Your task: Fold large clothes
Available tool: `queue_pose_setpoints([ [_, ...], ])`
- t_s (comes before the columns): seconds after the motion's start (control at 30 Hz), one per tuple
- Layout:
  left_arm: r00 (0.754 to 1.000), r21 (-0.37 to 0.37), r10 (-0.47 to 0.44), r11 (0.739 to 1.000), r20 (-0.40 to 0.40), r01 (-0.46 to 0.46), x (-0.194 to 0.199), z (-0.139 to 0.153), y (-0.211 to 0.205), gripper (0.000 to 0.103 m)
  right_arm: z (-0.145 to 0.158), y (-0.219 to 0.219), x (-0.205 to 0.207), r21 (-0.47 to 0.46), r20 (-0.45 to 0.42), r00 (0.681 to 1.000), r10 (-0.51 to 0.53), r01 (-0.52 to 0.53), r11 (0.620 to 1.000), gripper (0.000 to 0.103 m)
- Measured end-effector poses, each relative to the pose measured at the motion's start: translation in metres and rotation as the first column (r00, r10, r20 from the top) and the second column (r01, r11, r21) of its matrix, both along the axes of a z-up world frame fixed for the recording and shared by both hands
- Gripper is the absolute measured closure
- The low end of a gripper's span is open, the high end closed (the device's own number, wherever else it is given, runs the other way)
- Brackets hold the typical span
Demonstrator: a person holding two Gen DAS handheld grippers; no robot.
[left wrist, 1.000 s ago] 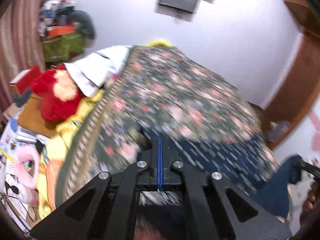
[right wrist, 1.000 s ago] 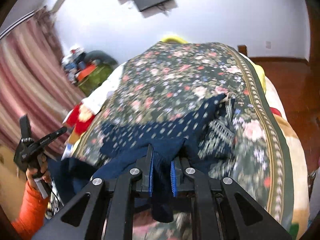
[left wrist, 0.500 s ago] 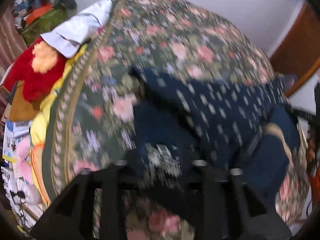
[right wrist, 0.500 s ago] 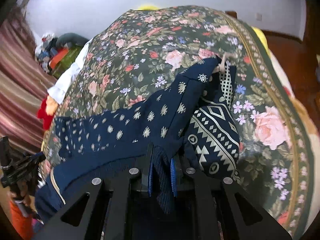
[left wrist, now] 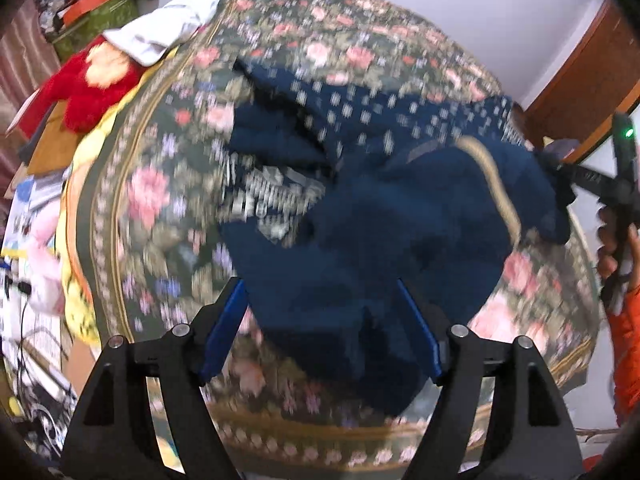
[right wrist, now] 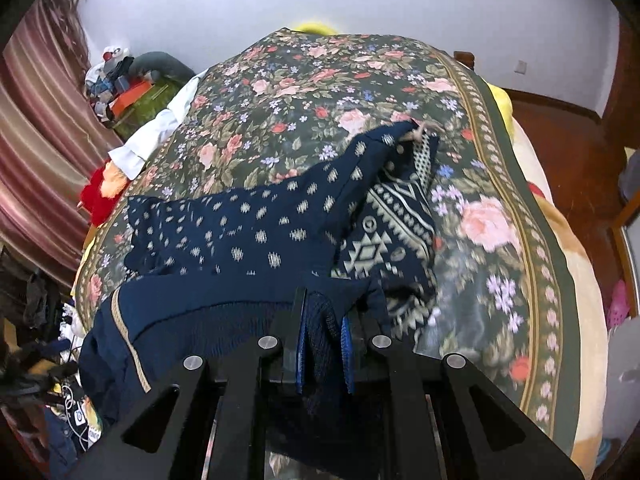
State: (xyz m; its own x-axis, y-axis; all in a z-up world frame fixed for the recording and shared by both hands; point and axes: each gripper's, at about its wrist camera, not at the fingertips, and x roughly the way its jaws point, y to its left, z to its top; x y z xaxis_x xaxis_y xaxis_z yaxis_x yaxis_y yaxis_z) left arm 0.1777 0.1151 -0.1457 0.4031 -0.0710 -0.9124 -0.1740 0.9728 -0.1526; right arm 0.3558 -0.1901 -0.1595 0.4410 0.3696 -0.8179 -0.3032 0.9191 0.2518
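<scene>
A large navy garment [left wrist: 400, 220] with pale dots and a geometric band lies bunched on the floral bedspread [left wrist: 320, 32]. My left gripper [left wrist: 322, 320] hovers over its near part. Its jaws are opening and stand wide, with cloth below them and no pad pressing on it. In the right wrist view the garment [right wrist: 240, 240] spreads leftward across the bedspread [right wrist: 300, 80]. My right gripper [right wrist: 324, 344] is shut on a fold of its dark knit edge. In the left wrist view the right gripper [left wrist: 592, 178] holds the garment's far right corner, with a person's hand [left wrist: 612, 248] behind it.
A red plush toy [left wrist: 88, 88] and a white cloth [left wrist: 160, 36] lie at the bed's left side. A green box [right wrist: 140, 100] with clutter stands by the striped curtain [right wrist: 36, 140]. Wooden floor [right wrist: 560, 140] runs along the bed's right side.
My left jaws went from shut to wide apart, and that gripper tipped down over the bed. The right gripper sank with its fold; the garment now lies lower and flatter on the bedspread.
</scene>
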Motion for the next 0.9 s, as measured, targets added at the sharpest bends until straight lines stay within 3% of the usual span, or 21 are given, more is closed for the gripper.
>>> queue_pose_setpoints([
  [0.07,0.999,-0.001,0.025,1.000,-0.029,-0.025,-0.010,-0.013,-0.002,0.028,-0.002,-0.003,-0.008,0.000,-0.002,1.000,0.006,-0.006,1.000,0.092],
  [0.13,0.995,-0.050,0.071,0.996,-0.069,-0.075,-0.021,-0.030,0.001,0.028,-0.004,-0.005,-0.014,-0.003,-0.005,1.000,0.013,-0.013,1.000,0.092],
  [0.27,0.986,-0.276,0.106,0.951,-0.129,-0.138,-0.029,-0.057,0.002,0.028,-0.008,-0.006,-0.021,-0.012,-0.005,1.000,0.025,-0.025,1.000,0.092],
  [0.33,0.988,-0.333,0.107,0.932,-0.115,-0.140,-0.024,-0.062,-0.001,0.032,-0.008,-0.006,-0.023,-0.014,-0.002,1.000,0.024,-0.024,1.000,0.092],
  [0.37,0.990,-0.338,0.103,0.932,-0.097,-0.130,-0.021,-0.062,-0.003,0.036,-0.008,-0.006,-0.022,-0.012,0.000,1.000,0.024,-0.024,1.000,0.092],
  [0.47,0.995,-0.336,0.079,0.937,-0.055,-0.093,-0.006,-0.058,-0.006,0.065,-0.004,-0.007,-0.023,-0.002,0.009,1.000,0.017,-0.017,1.000,0.092],
  [0.5,0.996,-0.324,0.070,0.943,-0.045,-0.081,-0.002,-0.057,-0.007,0.083,-0.002,-0.008,-0.023,0.003,0.018,1.000,0.016,-0.016,1.000,0.092],
  [0.53,0.998,-0.292,0.055,0.954,-0.036,-0.063,0.003,-0.055,-0.009,0.094,0.000,-0.008,-0.023,0.007,0.023,1.000,0.016,-0.016,1.000,0.092],
  [0.67,0.998,-0.196,0.015,0.981,0.057,-0.004,0.013,-0.031,-0.010,0.096,0.019,-0.011,-0.024,0.040,0.090,0.996,0.017,-0.021,0.999,0.092],
  [0.77,0.987,-0.199,0.019,0.980,0.160,0.013,0.026,0.006,-0.002,0.096,0.038,-0.013,-0.017,0.094,0.140,0.990,0.014,-0.027,0.995,0.092],
  [0.9,0.970,-0.217,0.055,0.976,0.237,-0.003,0.070,0.039,0.026,0.096,0.053,-0.003,0.009,0.111,0.177,0.984,-0.004,-0.016,0.994,0.092],
])
